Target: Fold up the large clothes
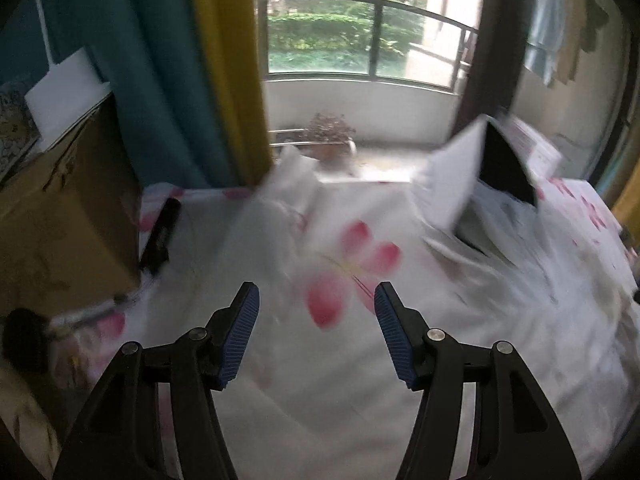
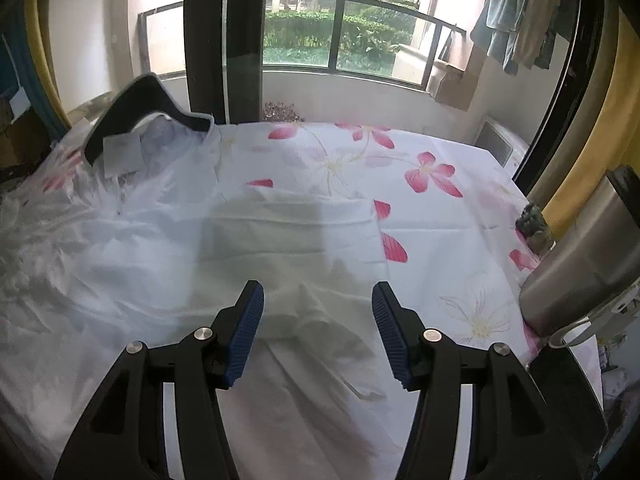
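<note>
Plainly, both tongs stand released, nothing between their pads — left tongs (image 1: 317,304) over bare flowered bed sheet (image 1: 352,248), right tongs (image 2: 318,302) over one white garment (image 2: 168,240) spread ahead and leftward, dark collar (image 2: 132,108) farthest. One cardboard box (image 1: 68,216) bounds the left; one steel flask (image 2: 580,264) crowds the right edge. Its white label (image 2: 122,152) shows no legible writing.

- Garment (image 2: 132,216): thin white cloth, matt, creased; dark collar lining (smooth-looking) w/ a pale sewn-in label.
- Bed sheet (image 2: 436,216): smooth matt cotton-like cloth, pink flower print.
- Fingers (image 2: 247,332): matt black plastic, blue ribbed rubbery pads, shiny metal pins.
- Flask (image 2: 580,264): brushed metal, satin sheen.
- Box (image 1: 68,216): brown cardboard, dull, rough.
- Curtains (image 1: 168,80): heavy matt cloth, teal & mustard.
</note>
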Motion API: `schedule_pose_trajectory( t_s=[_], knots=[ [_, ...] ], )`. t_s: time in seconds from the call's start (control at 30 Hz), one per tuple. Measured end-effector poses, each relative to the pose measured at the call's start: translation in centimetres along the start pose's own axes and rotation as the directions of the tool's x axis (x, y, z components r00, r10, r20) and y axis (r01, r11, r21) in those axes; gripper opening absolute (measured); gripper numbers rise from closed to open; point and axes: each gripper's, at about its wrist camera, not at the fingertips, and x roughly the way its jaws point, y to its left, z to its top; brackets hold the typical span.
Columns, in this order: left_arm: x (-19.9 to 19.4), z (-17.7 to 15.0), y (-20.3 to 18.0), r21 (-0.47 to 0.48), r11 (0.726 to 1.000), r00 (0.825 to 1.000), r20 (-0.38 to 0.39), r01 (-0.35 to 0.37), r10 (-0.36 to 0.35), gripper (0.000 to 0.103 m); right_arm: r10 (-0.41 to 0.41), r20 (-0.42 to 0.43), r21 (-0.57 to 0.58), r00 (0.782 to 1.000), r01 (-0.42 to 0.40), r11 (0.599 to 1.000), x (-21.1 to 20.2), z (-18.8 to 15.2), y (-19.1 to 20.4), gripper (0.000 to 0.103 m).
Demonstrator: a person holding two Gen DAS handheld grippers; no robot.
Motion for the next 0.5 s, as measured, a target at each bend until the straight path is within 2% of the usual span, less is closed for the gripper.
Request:
schedule_pose_trajectory(
  t_s=[0.23, 0.27, 0.3, 0.4, 0.5],
  knots=[
    [6.2, 1.9, 2.9, 0.005, 0.998, 0.998, -0.031, -0.063, 0.063, 0.061, 0.009, 0.001, -0.004, 1.000, -0.009, 1.000, 0.5, 0.6, 1.0, 0.056],
    [6.9, 1.8, 3.2, 0.001, 0.998, 0.997, -0.043, -0.058, 0.058, 0.047, 0.009, 0.001, -0.005, 1.000, -0.009, 1.000, 0.5, 0.5, 1.1, 0.057],
    [7.5, 1.8, 3.6, -0.009, 0.999, 0.997, -0.061, -0.053, 0.052, 0.026, 0.009, 0.001, -0.006, 1.000, -0.009, 1.000, 0.5, 0.6, 1.1, 0.057],
    [7.9, 1.6, 4.7, -0.050, 0.998, 0.997, -0.062, -0.040, 0.037, 0.003, 0.011, -0.002, -0.007, 1.000, -0.011, 1.000, 0.6, 0.7, 1.1, 0.056],
    [6.6, 1.7, 4.6, -0.042, 0.998, 0.999, -0.015, -0.053, 0.052, 0.002, 0.016, 0.007, -0.006, 1.000, -0.016, 1.000, 0.4, 0.8, 1.3, 0.057]
  ],
)
